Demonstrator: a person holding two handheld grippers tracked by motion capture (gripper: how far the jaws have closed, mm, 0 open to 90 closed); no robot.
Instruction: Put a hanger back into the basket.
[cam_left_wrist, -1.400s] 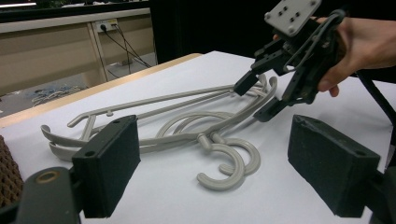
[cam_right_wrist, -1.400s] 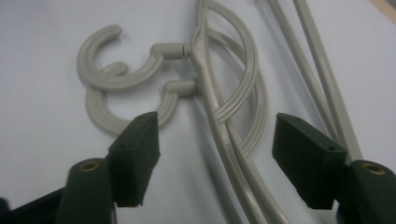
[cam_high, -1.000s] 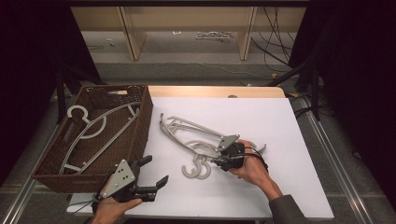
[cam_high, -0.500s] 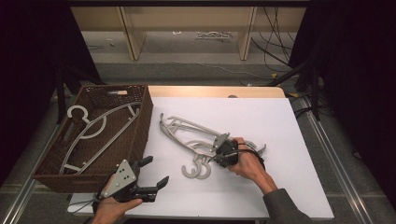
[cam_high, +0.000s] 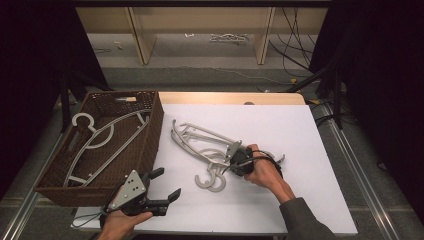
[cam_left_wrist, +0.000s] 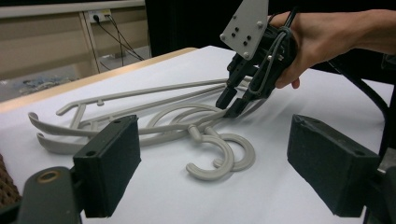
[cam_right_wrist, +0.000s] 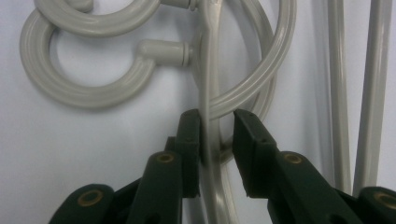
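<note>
1. At the left of the high view, a dark brown woven wicker basket (cam_high: 150, 131) was seen holding a pale grey plastic clothes hanger (cam_high: 97, 140) laid flat inside; it was judged to be where sorted hangers were being gathered.
2. At the lower left of that view, the left gripper (cam_high: 162, 189) was held low over the table edge with its jaws spread wide and nothing between them, apparently kept ready while the other hand worked.
3. In the centre of the high view, a tangle of pale grey plastic clothes hangers (cam_high: 200, 140) lay on the sheet, their hooks (cam_high: 212, 181) overlapping towards the lower edge.
4. Right of centre, the right gripper (cam_high: 234, 161) was set down on the pile near the hooks. Its jaws had just been closing, and in the right gripper view the thin bar of one hanger (cam_right_wrist: 211, 140) stood between them: one pad touched it, a gap remained at the other, so no firm pinch was judged to have been made yet.
5. A white sheet (cam_high: 300, 150) covered the wooden table (cam_high: 225, 97). Beyond it, a grey floor (cam_high: 200, 55), pale wooden shelf legs (cam_high: 140, 37) and loose black cables (cam_high: 295, 30) were seen, with black curtains at both sides.
</note>
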